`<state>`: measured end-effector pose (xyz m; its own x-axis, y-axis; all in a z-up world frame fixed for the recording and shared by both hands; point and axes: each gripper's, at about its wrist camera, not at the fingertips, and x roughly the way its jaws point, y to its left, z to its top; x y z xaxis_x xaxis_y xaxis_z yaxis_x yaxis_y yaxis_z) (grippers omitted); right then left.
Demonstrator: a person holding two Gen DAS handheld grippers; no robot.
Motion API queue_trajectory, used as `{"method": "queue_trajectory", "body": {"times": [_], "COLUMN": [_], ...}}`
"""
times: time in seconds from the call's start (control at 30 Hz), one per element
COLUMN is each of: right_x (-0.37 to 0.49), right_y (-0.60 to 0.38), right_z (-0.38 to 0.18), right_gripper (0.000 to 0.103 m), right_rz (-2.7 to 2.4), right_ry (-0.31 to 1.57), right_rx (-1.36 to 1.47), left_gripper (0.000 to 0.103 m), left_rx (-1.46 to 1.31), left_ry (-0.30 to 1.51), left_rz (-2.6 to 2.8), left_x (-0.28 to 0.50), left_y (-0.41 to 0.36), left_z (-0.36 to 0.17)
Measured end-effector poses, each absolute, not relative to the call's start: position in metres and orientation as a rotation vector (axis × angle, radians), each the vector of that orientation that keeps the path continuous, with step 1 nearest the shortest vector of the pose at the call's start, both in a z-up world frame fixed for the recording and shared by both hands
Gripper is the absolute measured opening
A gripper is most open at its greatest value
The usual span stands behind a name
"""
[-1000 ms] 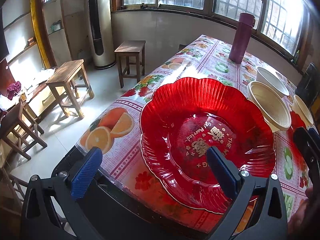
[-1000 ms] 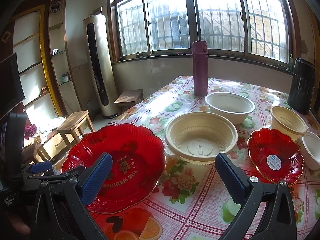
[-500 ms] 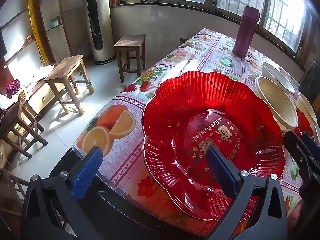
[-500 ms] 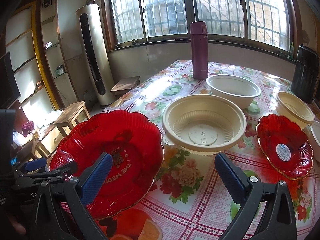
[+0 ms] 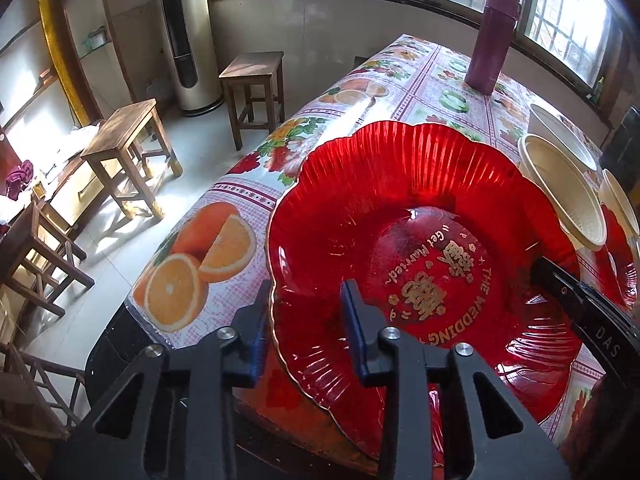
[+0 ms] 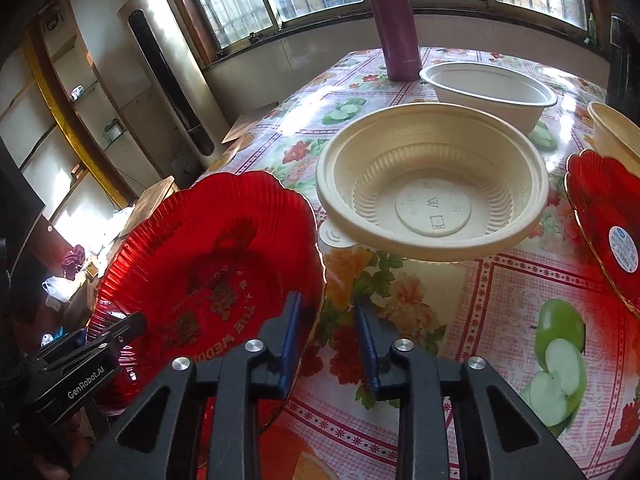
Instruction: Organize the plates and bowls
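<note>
Both grippers' jaws have just been closing on opposite rims of the red plate [image 5: 420,248], which sits at the table [image 5: 224,200] edge: left gripper [image 5: 304,328] pinches its near-left rim, right gripper [image 6: 328,340] its right rim, beside the bowl [image 6: 432,184]

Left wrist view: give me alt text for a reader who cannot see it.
The left gripper has just been closing on the near rim of a big red plate that lies on a fruit-print tablecloth, with the rim between the jaws. The right gripper reaches onto the plate's far side; cream bowls and a purple flask stand beyond.
</note>
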<state>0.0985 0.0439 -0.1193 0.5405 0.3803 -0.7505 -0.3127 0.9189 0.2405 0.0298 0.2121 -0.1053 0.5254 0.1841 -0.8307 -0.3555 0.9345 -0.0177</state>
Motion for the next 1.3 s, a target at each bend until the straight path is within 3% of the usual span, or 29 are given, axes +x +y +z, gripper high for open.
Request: {"method": "queue_trajectory", "body": {"times": [0.07,0.6,0.7,0.77,0.83,0.97,1.1,1.2,1.3], "right_x": [0.095,0.068,0.066,0.059,0.052,0.036,0.028,0.026,0.028], "right_y": [0.05,0.055,0.051,0.042,0.026,-0.019,-0.077,-0.12,-0.16], "right_z": [-0.117,-0.114,-0.106,-0.097,-0.085,-0.063,-0.045,-0.036,-0.032], "right_gripper": [0.009,0.01,0.015,0.026,0.045,0.053,0.071,0.077,0.077], "right_rz": [0.432,0.482,0.488,0.478,0.47,0.452,0.373,0.301,0.228], "right_ry": [0.897,0.907,0.91,0.871,0.813,0.69,0.593,0.563,0.551], "right_rx": [0.054,0.049,0.068,0.057,0.068,0.107,0.131,0.142,0.145], "left_gripper": [0.026,0.025,0.026,0.029,0.041,0.061,0.083,0.084,0.083], "left_rx": [-0.186,-0.21,-0.242,-0.215,-0.175,-0.106,-0.092,-0.057,-0.079], "left_ry": [0.969,0.999,1.002,0.959,0.897,0.727,0.603,0.583,0.693], "left_rz": [0.319,0.342,0.35,0.368,0.403,0.412,0.283,0.151,-0.007], "left_x": [0.031,-0.004,-0.01,-0.02,-0.033,-0.065,-0.069,-0.053,-0.02], "left_y": [0.209,0.214,0.214,0.212,0.209,0.193,0.158,0.118,0.081], "left_z": [-0.106,-0.103,-0.101,-0.092,-0.08,-0.046,-0.009,0.006,0.003]}}
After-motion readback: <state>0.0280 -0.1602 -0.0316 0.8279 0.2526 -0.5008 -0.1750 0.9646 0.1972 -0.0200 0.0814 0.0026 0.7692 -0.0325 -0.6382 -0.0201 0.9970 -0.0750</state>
